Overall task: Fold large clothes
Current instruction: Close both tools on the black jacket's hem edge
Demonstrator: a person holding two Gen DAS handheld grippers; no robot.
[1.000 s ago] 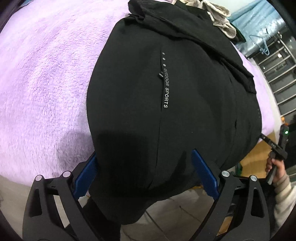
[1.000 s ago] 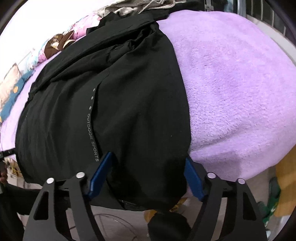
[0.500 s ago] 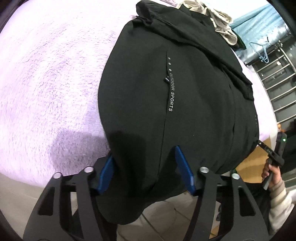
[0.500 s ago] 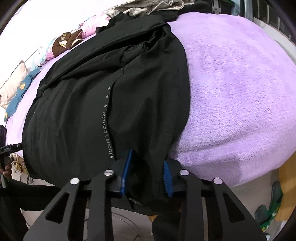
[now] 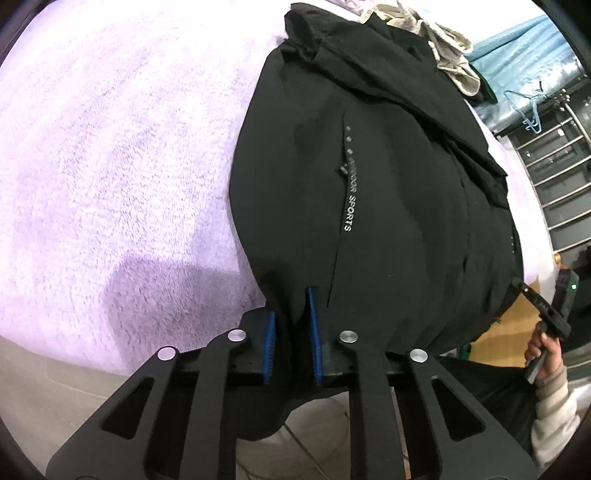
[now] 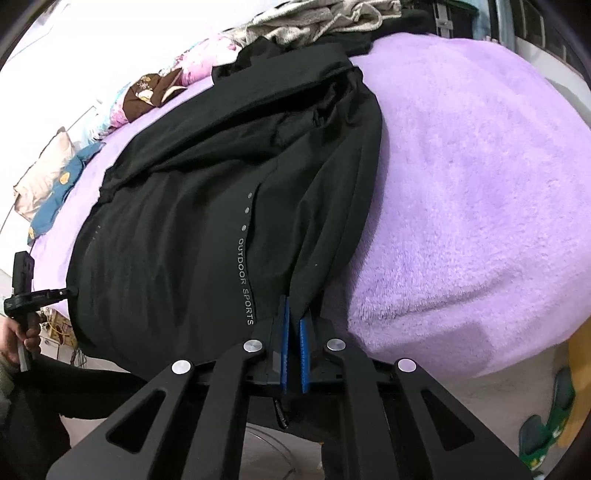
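A large black garment [image 5: 399, 206] with "OUTDOOR SPORTS" printed on it lies spread on a purple fleece blanket [image 5: 110, 155]; its near edge hangs over the bed's front. My left gripper [image 5: 291, 332] is shut on that near edge at the garment's left side. In the right wrist view my right gripper [image 6: 293, 332] is shut on the same garment [image 6: 207, 206] at its right near corner, next to the printed strip. The right gripper also shows at the far right of the left wrist view [image 5: 546, 314].
The purple blanket [image 6: 480, 184] covers the bed on both sides of the garment. Beige and black clothes [image 6: 325, 18] are piled at the far end. Pillows and patterned bedding [image 6: 55, 184] lie far left. A metal rack with a hanger [image 5: 546, 147] stands right; floor lies below.
Both grippers went from wide open around the garment's near edge to shut on it. The fabric now bunches between each pair of blue pads.
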